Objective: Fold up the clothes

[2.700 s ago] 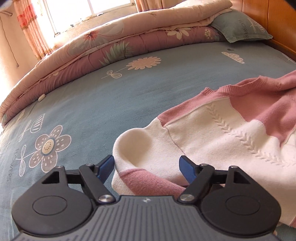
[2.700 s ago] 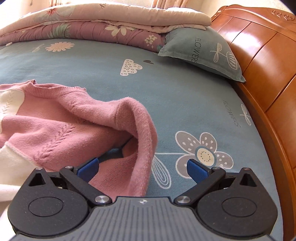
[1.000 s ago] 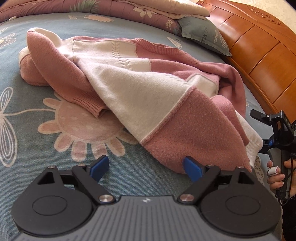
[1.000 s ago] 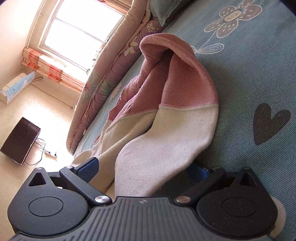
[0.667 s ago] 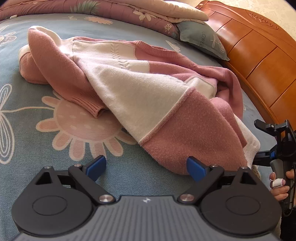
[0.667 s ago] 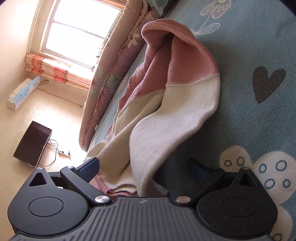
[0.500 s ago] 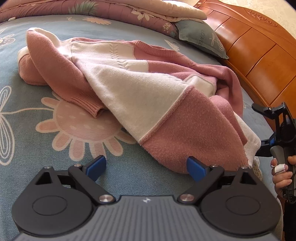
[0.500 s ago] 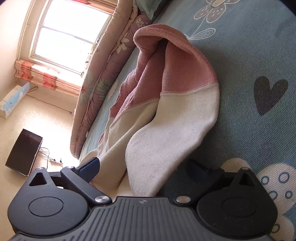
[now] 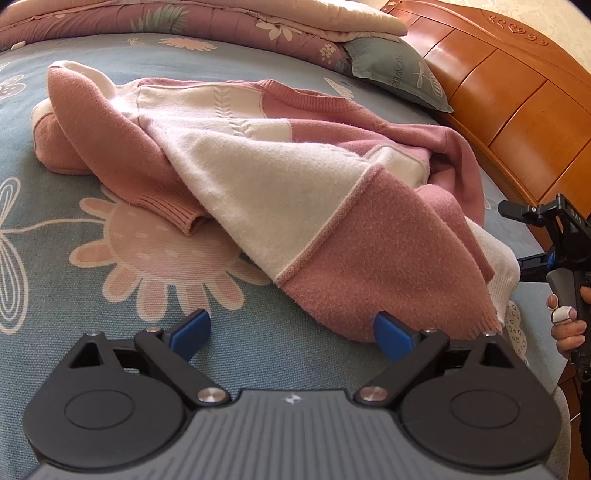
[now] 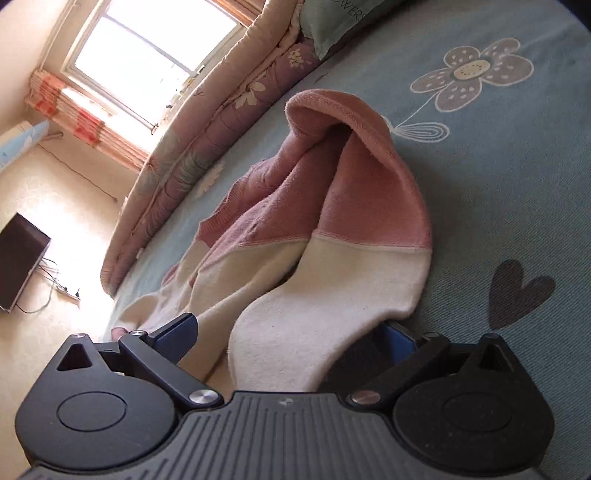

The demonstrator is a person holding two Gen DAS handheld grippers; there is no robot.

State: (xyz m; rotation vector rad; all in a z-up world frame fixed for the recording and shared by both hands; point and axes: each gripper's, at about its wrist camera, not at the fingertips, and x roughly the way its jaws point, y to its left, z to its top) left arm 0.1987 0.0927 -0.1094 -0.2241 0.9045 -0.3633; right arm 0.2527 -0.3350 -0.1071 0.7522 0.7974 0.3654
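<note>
On the blue flowered bedsheet [image 9: 258, 354] lay the pink and white sweater [image 9: 280, 177], rumpled, one sleeve folded across its body. Just beside its pink hem hovered the left claw [image 9: 291, 330], fingers spread wide with only sheet between them. At the sweater's far edge, the right claw [image 10: 291, 334] stood spread too, a white fold of sleeve lying loosely between its fingers. Beyond the sweater sat a folded quilt [image 9: 221, 22], a grey pillow [image 9: 395, 70] and the wooden headboard [image 9: 517, 96].
</note>
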